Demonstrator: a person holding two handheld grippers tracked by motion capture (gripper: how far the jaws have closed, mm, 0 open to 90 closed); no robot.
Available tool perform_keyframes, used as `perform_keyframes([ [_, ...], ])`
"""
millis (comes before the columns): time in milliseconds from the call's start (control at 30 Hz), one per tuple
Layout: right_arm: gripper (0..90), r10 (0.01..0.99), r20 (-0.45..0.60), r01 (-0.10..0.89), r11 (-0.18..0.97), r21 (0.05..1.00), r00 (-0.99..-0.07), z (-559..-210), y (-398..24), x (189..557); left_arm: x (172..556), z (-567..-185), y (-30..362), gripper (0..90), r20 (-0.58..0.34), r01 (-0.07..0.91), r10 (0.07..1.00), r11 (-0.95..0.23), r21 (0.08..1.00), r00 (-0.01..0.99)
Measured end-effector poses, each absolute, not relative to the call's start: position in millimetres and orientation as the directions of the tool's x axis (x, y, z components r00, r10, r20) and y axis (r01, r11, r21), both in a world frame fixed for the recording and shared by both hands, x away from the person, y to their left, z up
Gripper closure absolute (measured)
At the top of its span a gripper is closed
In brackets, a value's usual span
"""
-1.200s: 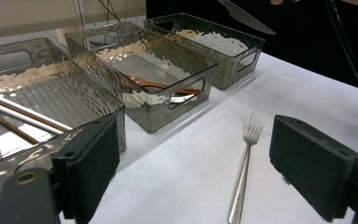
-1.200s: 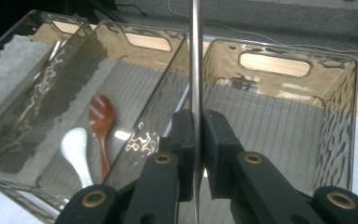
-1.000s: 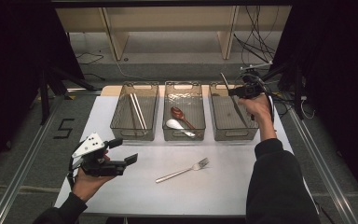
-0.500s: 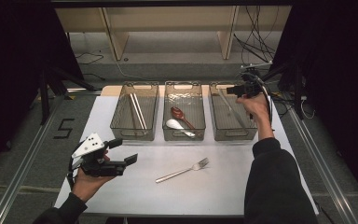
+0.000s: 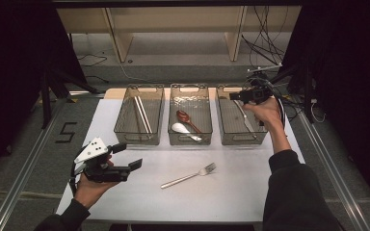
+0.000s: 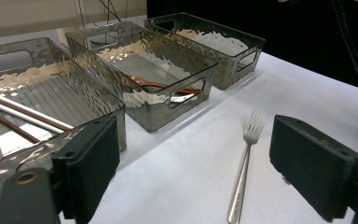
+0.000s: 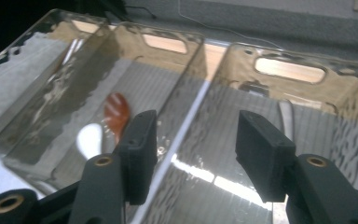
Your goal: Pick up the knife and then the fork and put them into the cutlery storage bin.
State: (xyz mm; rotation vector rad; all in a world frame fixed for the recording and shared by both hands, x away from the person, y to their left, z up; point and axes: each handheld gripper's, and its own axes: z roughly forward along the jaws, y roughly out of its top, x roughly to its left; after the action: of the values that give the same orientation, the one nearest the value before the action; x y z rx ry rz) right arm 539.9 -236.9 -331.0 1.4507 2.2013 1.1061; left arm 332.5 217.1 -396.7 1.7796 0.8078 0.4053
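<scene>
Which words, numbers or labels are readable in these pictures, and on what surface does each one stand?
"5": a dark numeral on the grey floor, left of the white table, seen in the high view.
No other text: the three clear bins, the fork and both grippers carry no readable label or brand.

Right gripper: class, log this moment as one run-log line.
right gripper: over right bin, jaws just opening, empty | knife: in bin | fork: on table

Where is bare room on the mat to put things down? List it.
Bare mat: between the fork and the right sleeve, and left of the left bin. Crowded: the middle bin, with two spoons.
</scene>
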Motion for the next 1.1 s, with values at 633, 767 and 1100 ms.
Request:
perform_keyframes([
  [633, 35.9, 0.723, 0.19, 0.583, 0.341, 0.737, -0.664, -342.0, -191.8, 480.7, 332.6, -396.8, 217.6, 15.6, -0.11, 0.323, 0.695, -0.184, 0.928, 0.71],
  [767, 33.7, 0.678, 0.183, 0.564, 0.396, 0.725, -0.712, -351.1, -177.4, 463.3, 332.3, -396.6, 217.3, 15.6, -0.11, 0.323, 0.695, -0.183, 0.928, 0.71],
  [1100, 31.7, 0.572, 0.154, 0.514, 0.544, 0.663, -0.805, -378.6, -147.3, 432.6, 332.3, -396.6, 216.8, 15.6, -0.11, 0.323, 0.695, -0.183, 0.928, 0.711],
])
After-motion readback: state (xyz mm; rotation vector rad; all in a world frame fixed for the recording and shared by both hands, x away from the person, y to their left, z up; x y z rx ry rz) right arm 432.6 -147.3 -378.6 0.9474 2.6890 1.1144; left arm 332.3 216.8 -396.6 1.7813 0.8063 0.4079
